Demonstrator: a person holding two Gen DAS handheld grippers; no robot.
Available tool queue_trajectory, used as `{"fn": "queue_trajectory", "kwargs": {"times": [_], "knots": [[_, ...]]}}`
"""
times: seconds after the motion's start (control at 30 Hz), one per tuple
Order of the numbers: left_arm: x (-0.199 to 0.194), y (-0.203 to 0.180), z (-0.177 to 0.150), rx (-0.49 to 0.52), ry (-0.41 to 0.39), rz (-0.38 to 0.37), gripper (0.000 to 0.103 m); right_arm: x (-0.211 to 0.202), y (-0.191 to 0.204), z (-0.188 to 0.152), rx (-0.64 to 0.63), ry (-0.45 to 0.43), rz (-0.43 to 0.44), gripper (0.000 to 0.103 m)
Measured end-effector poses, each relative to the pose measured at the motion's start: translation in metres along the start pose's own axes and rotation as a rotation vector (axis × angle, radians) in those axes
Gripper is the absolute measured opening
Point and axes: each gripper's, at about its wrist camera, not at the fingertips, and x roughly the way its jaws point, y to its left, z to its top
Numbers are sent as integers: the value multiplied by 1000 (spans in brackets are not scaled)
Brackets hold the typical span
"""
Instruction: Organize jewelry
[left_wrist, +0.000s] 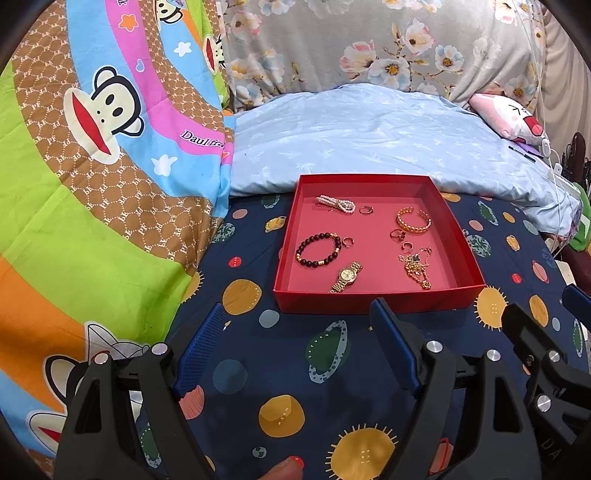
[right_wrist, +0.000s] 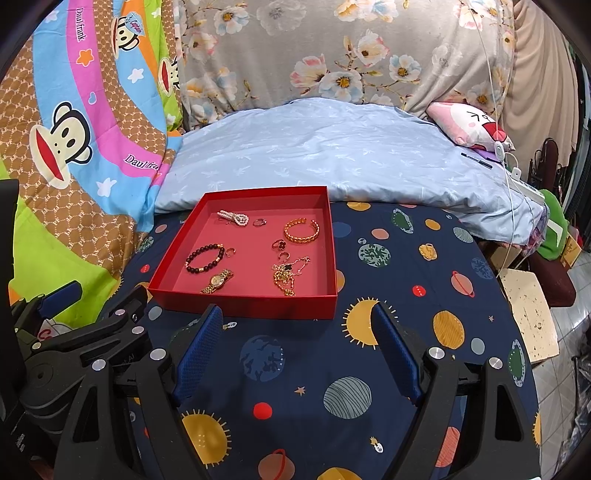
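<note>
Both grippers, left gripper (left_wrist: 299, 345) and right gripper (right_wrist: 299, 350), wide open, empty; red box (left_wrist: 376, 301) dead ahead of left, watch (left_wrist: 346, 276) at near edge.

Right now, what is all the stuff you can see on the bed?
red box: one, open, on the planet sheet
pearl bracelet: one, white-pink, box's far left
dark bead bracelet: one, box's left
gold watch: one, box's near edge
gold cuff bangle: one, box's far right
gold chains: a tangle, box's near right
rings: about four, small, mid-box
blue pillow: one, behind box
monkey blanket: one, colourful, left
pink cushion: one, far right
left gripper: open, empty, in front of the box
right gripper: open, empty, in front of the box
</note>
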Motion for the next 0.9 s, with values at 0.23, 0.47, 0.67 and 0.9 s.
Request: {"fn": "queue_trajectory", "kwargs": {"times": [0.23,0.47,0.67,0.9], "knots": [[-2,4,0,-20,-11,-2,85,-4,0,1,6,-10,-1,83],[-3,3,0,-10,-14,1,85,-6,2,0,4,-11,-4,83],[-2,3,-1,-12,-3,7,85,-7,3,-1,3,-10,-2,83],[-3,2,-4,-15,-14,28,85,-7,3,-2,6,-10,-4,83]]}}
